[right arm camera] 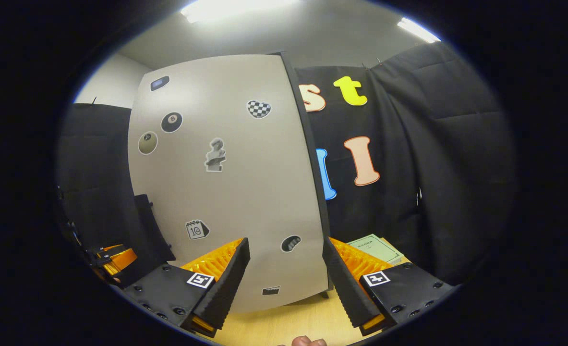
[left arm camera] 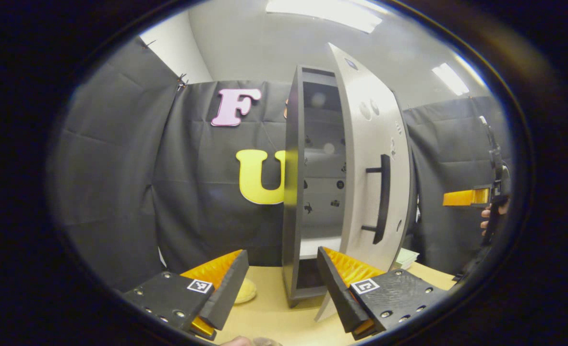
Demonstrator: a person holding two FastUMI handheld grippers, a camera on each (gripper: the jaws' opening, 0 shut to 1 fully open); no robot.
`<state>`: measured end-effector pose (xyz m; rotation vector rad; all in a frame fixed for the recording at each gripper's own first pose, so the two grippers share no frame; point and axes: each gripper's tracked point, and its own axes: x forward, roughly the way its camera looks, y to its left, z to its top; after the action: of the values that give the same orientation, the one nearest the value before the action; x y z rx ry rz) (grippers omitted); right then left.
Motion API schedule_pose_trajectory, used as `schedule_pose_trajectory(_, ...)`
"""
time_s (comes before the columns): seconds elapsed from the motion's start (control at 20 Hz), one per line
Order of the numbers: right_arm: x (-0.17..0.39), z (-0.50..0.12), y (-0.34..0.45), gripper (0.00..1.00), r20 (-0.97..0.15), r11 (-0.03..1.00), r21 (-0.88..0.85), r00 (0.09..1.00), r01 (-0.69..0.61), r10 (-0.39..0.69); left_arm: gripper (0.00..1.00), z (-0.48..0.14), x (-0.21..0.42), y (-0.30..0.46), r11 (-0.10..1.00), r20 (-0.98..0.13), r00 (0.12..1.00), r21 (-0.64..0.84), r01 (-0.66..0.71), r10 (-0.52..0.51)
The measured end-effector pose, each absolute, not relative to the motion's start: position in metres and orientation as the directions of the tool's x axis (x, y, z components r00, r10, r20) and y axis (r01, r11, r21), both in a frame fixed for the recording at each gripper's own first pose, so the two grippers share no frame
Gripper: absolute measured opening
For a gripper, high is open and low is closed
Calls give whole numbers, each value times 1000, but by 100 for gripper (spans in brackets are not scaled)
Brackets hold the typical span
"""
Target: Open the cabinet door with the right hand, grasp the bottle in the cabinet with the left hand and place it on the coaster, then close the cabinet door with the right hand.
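The tall grey cabinet (left arm camera: 292,192) stands on the wooden table with its door (left arm camera: 370,158) swung partly open. A black vertical handle (left arm camera: 383,197) is on the door's outer face. Through the gap I see pale shelves (left arm camera: 320,246) and small stickers on the inner wall. My left gripper (left arm camera: 284,283) is open, low in front of the gap, holding nothing. A yellowish round coaster (left arm camera: 245,290) lies on the table left of the cabinet. My right gripper (right arm camera: 286,274) is open, facing the door's stickered face (right arm camera: 231,182) and apart from the handle (right arm camera: 151,230).
In the left gripper view the right gripper (left arm camera: 471,197), held by a hand (left arm camera: 488,218), hovers right of the door. A green booklet (right arm camera: 375,247) lies on the table (right arm camera: 288,317) behind the door. Black cloth walls close the booth.
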<state>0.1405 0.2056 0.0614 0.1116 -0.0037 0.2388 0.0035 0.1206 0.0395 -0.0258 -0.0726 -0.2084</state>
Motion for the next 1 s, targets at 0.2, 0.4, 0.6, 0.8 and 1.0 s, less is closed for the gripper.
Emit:
schedule_pose_trajectory(0.2,160,75,155,96,58,979,63,980,-194,190,86,59,10,85,985,92,982,-38,168,-163)
schedule_pose_trajectory(0.4,170,68,112,97,45,990,9,989,-143,142,86,78,-2,53,991,113,986,-41,126,-120)
schedule_pose_trajectory(0.6,167,52,69,97,14,994,-8,994,-111,111,91,83,-6,26,994,119,988,-38,99,-94)
schedule_pose_trajectory(0.8,163,39,52,96,-29,985,75,987,-155,157,88,79,-20,4,996,119,991,-50,72,-65)
schedule_pose_trajectory(1.0,166,45,39,97,-16,971,102,976,-215,218,86,82,-37,-12,999,125,991,-18,43,-40)
